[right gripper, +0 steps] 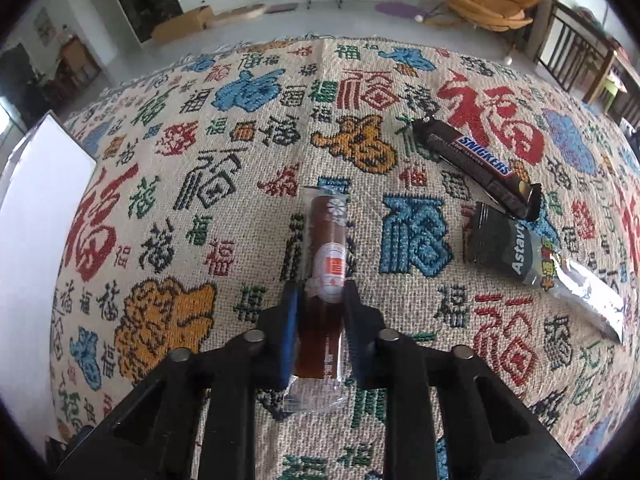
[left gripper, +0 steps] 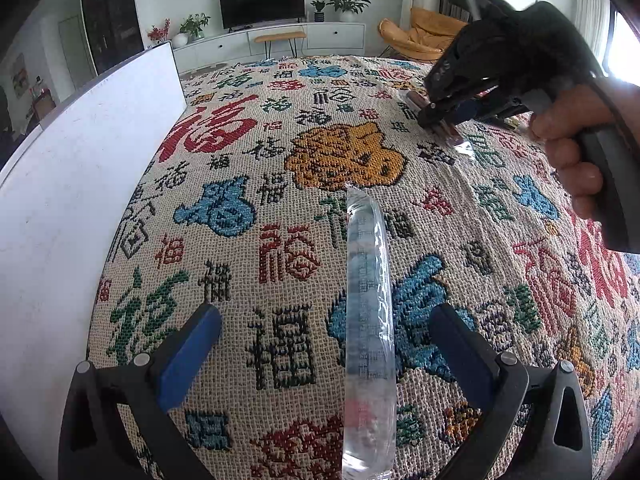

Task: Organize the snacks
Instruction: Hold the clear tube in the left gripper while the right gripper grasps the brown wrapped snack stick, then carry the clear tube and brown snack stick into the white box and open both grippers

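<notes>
The right gripper pinches the brown snack roll against the cloth-covered surface, the left gripper spread around a clear packet; slick wrappers could slip free.

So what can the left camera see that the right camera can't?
Only the left wrist view shows the clear snack tube lying between the open left gripper, plus the TV.

Only the right wrist view shows the Snickers bar, the dark Astavi packet and the silver packet.

Both show the patterned cloth, the white board and the right gripper shut on the brown snack roll.
</notes>
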`<state>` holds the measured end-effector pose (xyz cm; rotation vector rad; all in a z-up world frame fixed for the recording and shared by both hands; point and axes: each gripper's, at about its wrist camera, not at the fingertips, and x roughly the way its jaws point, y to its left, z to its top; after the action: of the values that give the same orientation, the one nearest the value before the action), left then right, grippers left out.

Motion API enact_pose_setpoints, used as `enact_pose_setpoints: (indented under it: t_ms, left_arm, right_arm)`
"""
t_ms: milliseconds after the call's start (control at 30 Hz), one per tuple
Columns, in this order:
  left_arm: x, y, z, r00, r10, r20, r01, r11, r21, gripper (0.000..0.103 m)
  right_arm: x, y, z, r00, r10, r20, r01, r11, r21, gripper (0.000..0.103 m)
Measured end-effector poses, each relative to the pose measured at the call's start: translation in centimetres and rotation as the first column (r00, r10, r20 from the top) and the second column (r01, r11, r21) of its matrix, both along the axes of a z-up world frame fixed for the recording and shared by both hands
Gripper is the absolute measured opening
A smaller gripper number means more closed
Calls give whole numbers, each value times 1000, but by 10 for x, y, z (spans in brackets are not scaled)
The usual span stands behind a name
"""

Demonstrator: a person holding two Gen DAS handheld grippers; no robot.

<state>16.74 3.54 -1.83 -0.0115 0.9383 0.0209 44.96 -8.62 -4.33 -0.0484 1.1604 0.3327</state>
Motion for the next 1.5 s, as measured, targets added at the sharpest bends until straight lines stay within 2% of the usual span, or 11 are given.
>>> enact_pose_setpoints:
  t_ms: [367,567,733,933,1100,1200,1267,1300,1333,1400,1500]
  left_arm:
    - [0,1,0,1000,-1,0,1,1000,-1,103]
    - [-1,1,0,1000,-1,1,1,1000,-2,103]
    - [0,2,0,1000,-1,0,1,1000,-3,103]
    - [2,2,-2,1000,10,-7,-10,1000,-6,103]
    - [23,-1,3,980,19,-196,-21,1000,-12,102]
    - [20,-14,9,981,-73,-179,74,997,-2,73]
    - [16,-23,15,978,-121,-169,123,992,5,24]
    - [15,-25,17,977,-127,-169,132,991,15,19]
    - [12,-25,18,974,-151,-167,149,989,-22,18]
    - [2,-17,21,976,-155,-152,145,987,-75,18]
    - [-23,5,40,985,-146,-92,124,970,-208,18]
  right_arm:
    - [-113,-98,40,988,154,-13,-152,984,94,19]
    - [-183,-147,-2,994,71,85,-73,997,24,21]
    - [-207,-151,-10,965,10,262,-30,997,73,65]
    - [-204,-137,-14,964,63,258,-69,997,16,80]
    - [-189,-153,-6,994,64,85,-72,993,96,80]
    - [-167,-165,3,996,30,-78,-15,981,192,80]
    - [-157,-161,6,993,42,-110,-24,986,163,70]
    - [-154,-153,5,992,58,-113,-44,991,128,61]
    - [-152,-147,0,989,71,-134,-57,993,100,32]
    - [-154,-142,-1,990,59,-130,-55,998,36,19]
    - [-162,-145,5,990,30,-136,-23,998,56,18]
